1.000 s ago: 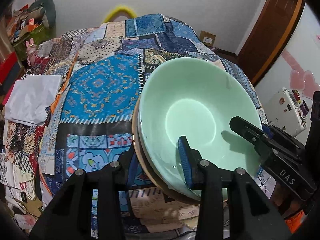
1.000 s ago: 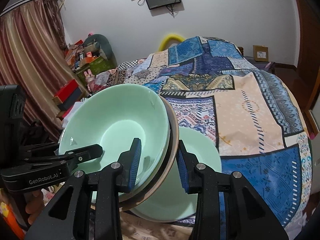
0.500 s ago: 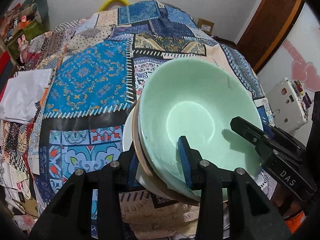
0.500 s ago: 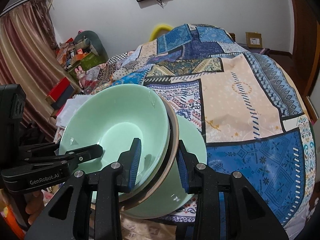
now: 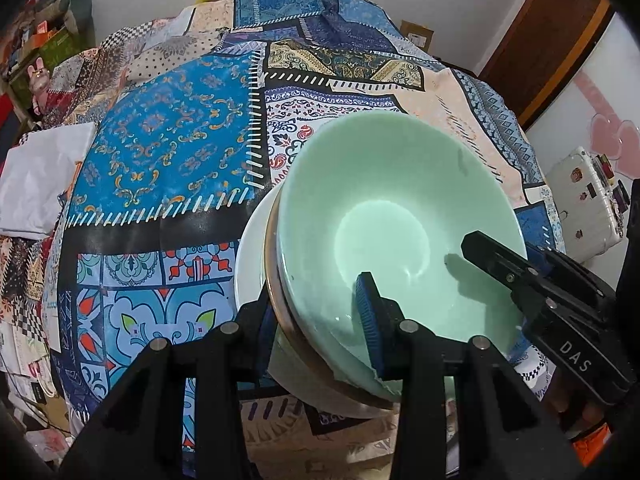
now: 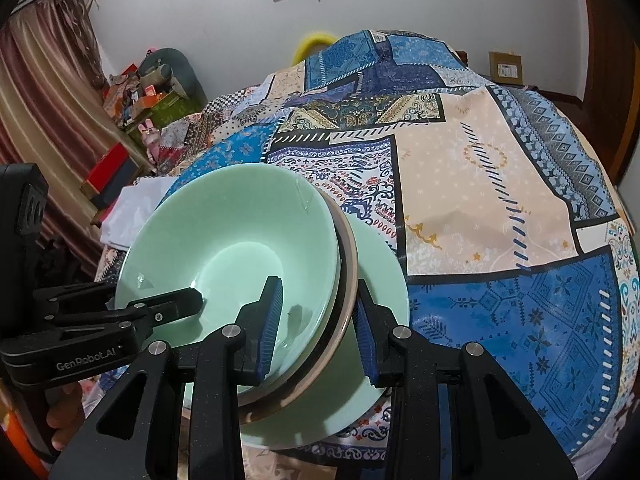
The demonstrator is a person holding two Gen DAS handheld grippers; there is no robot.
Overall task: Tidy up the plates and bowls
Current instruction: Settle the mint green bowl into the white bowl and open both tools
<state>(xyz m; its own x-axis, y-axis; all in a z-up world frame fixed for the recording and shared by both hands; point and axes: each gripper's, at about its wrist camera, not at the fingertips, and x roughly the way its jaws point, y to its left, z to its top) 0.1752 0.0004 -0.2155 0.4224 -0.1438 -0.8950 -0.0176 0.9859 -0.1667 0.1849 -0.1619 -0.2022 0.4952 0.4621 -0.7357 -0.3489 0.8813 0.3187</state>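
**Both my grippers clamp a stack of dishes above the quilt**

Left wrist view: my left gripper (image 5: 320,312) is closed on the near-left rim of a stack. One blue-padded finger sits inside the mint-green bowl (image 5: 400,216); the other is outside, mostly hidden behind the brown-edged dish (image 5: 276,304) nested under that bowl. The stack tilts, its far rim higher than the near one. Beneath it shows the pale rim of a plate (image 5: 250,256) lying on the patchwork quilt (image 5: 160,160); whether the held stack touches this plate I cannot tell. My right gripper (image 5: 504,268) reaches in from the right, one black finger resting inside the bowl. A white cloth (image 5: 40,176) lies at the quilt's left edge.

Right wrist view: my right gripper (image 6: 318,320) is closed on the opposite rim, one pad inside the mint-green bowl (image 6: 224,240), the other outside against the brown-edged dish (image 6: 350,264). Under both lies a light green plate (image 6: 384,280) on the patchwork quilt (image 6: 480,200). My left gripper (image 6: 176,300) comes in from the left, a finger inside the bowl, with my hand (image 6: 66,404) showing below it.
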